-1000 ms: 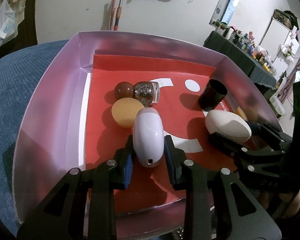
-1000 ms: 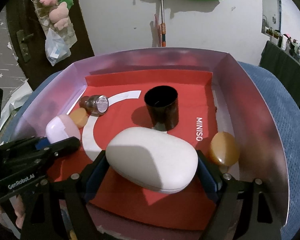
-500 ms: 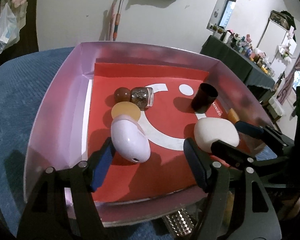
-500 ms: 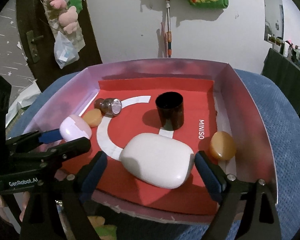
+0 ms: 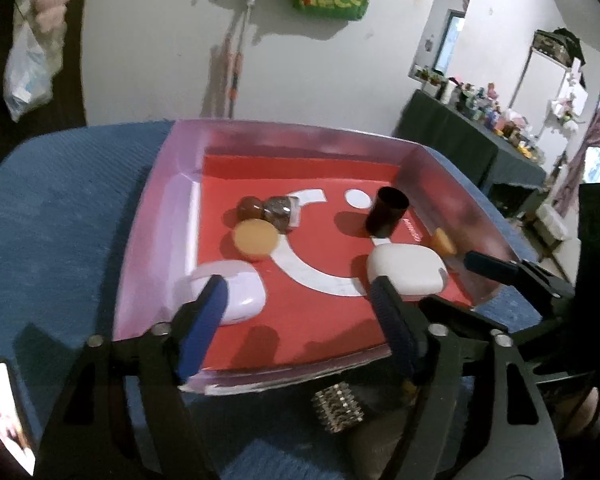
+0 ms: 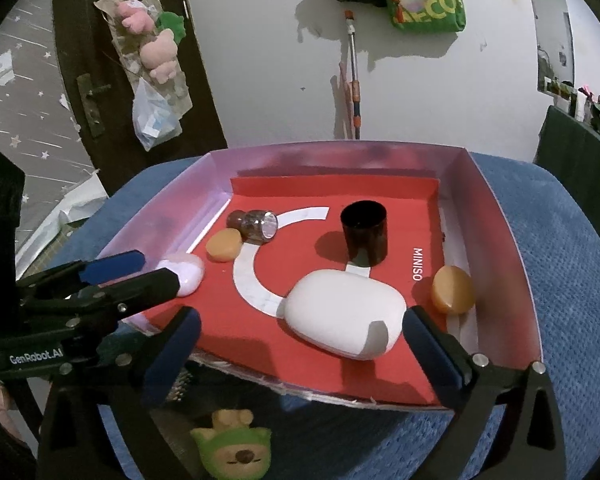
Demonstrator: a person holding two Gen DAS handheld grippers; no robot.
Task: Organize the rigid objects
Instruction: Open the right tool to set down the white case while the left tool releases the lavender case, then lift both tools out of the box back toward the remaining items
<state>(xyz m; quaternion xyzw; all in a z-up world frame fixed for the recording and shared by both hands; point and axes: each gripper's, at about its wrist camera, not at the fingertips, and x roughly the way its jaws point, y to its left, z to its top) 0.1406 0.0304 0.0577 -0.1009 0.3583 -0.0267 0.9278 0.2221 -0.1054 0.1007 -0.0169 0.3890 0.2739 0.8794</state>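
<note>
Tray (image 6: 496, 216) holds both cases — left hand-held gripper (image 5: 300, 320) and right hand-held gripper (image 6: 300, 344) spread wide, grasping nothing.

Both claws: left claw (image 5: 300, 320), right claw (image 6: 304, 344) black frames, blue finger pads (image 5: 204, 324), silver screws, white "GenRobot.AI" lettering.

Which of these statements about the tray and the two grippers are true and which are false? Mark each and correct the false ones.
1. The black cup stands upright in the tray. True.
2. The right gripper is shut on the white case. False: it is open, and the case lies free on the tray floor.
3. The left gripper is open and holds nothing. True.
4. The lilac case lies outside the tray. False: it lies inside, by the tray's left wall.
5. The black cup lies on its side. False: it stands upright.
</note>
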